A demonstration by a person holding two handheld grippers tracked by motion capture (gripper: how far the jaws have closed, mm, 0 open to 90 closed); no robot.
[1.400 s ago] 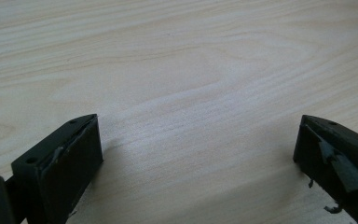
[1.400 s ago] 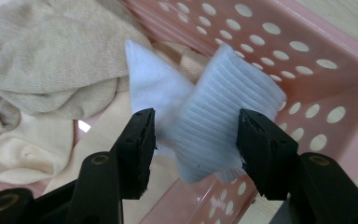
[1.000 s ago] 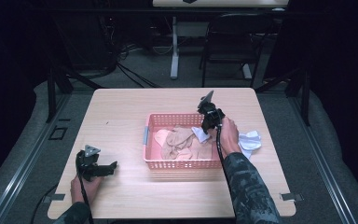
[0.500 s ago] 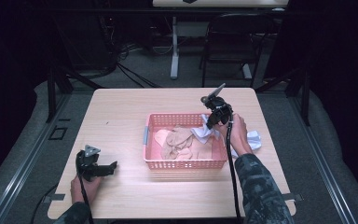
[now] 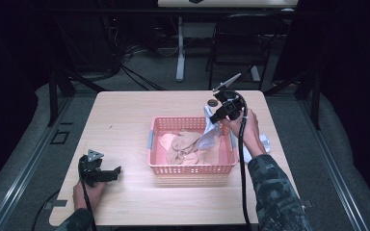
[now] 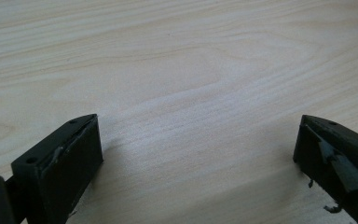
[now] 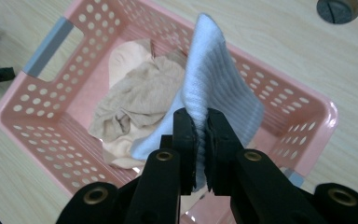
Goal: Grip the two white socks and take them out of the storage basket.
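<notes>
between my left tongs point(image 6: 191, 154) wide-apart jaws: bare table point(image 6: 191, 70), free passage. below my right tongs point(image 7: 200, 135): pink basket point(image 7: 65, 158) walls and beige cloth pile point(image 7: 140, 98) block; white cloth point(image 7: 214, 84) fills jaws.

Black right gripper point(image 5: 215, 117) with brass screws; trailing black cable; camouflage sleeve point(image 5: 274, 192).

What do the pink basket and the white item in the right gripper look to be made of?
Pink basket: looks like moulded plastic, matte, with rows of punched holes and a grey handle insert. White item: soft ribbed knit fabric, possibly a sock; it folds and drapes where the right gripper pinches it.
</notes>
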